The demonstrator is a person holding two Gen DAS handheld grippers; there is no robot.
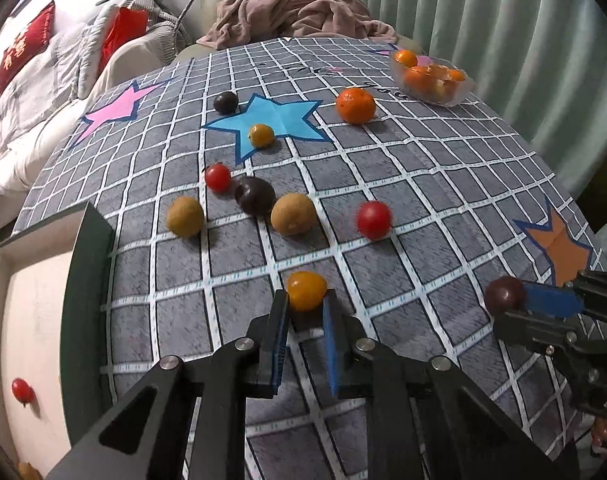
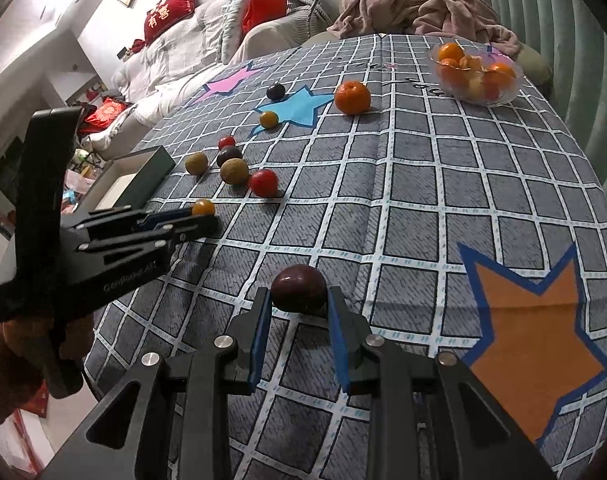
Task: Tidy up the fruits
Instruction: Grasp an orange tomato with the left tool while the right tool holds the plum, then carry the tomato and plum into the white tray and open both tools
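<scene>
My left gripper is shut on a small yellow-orange tomato just above the checked tablecloth; it also shows in the right wrist view. My right gripper is shut on a dark purple plum, which also shows in the left wrist view. Loose fruit lies ahead: two brown kiwis, red tomatoes, dark plums, a yellow tomato and an orange.
A dark green box with a white inside stands at the left and holds a red tomato. A glass bowl of oranges sits at the far right. Paper stars lie on the cloth. A sofa with cushions is behind.
</scene>
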